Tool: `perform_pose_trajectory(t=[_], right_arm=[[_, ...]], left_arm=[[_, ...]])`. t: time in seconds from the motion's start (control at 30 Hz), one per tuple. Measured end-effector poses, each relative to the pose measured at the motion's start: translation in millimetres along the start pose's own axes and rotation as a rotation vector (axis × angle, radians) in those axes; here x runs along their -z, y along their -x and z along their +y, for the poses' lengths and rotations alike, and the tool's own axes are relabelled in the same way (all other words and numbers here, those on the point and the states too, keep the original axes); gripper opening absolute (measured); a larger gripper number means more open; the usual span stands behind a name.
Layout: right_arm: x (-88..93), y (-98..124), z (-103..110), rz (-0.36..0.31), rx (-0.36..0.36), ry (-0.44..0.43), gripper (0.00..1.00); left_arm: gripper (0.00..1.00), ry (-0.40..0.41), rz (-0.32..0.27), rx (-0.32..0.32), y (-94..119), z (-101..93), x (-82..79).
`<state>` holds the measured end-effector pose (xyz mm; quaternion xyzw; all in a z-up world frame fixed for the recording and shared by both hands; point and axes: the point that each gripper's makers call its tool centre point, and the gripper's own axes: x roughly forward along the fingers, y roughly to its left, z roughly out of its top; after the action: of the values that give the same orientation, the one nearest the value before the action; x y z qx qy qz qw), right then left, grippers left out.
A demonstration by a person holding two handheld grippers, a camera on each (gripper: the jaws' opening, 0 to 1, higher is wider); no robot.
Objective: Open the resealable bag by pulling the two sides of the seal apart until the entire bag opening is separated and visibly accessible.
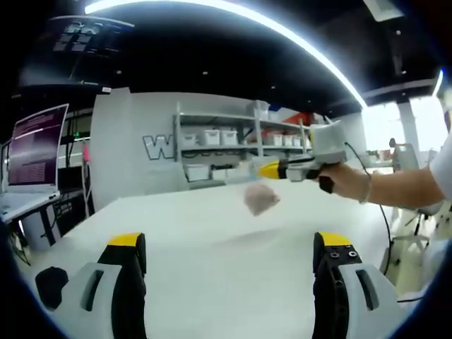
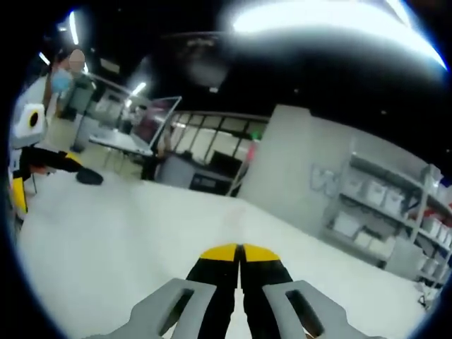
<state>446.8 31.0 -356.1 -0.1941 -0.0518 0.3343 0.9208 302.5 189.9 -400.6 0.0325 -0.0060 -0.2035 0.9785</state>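
A small, blurred, pinkish resealable bag hangs just above the white table in the left gripper view. Its top meets the yellow tips of my right gripper, which a hand holds in from the right. In the right gripper view that gripper's jaws are pressed together, and the bag itself is hidden below them. My left gripper stands open close to the table, its yellow-tipped jaws wide apart, well short of the bag. It also appears at the left edge of the right gripper view.
A small black object lies on the table near its left edge. An open laptop sits on a desk to the left. Shelves with white bins line the back wall. A cable hangs by the person's arm.
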Motion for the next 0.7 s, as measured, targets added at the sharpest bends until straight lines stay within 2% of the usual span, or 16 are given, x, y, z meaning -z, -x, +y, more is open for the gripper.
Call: perform_pose_trajectory(t=[0.7], right_arm=[[4.2,22.3,4.6,-0.029,-0.01,-0.04,0.0]], left_arm=[[0.96,0.005,0.007,0.015,-3.1,-9.7,2.4]])
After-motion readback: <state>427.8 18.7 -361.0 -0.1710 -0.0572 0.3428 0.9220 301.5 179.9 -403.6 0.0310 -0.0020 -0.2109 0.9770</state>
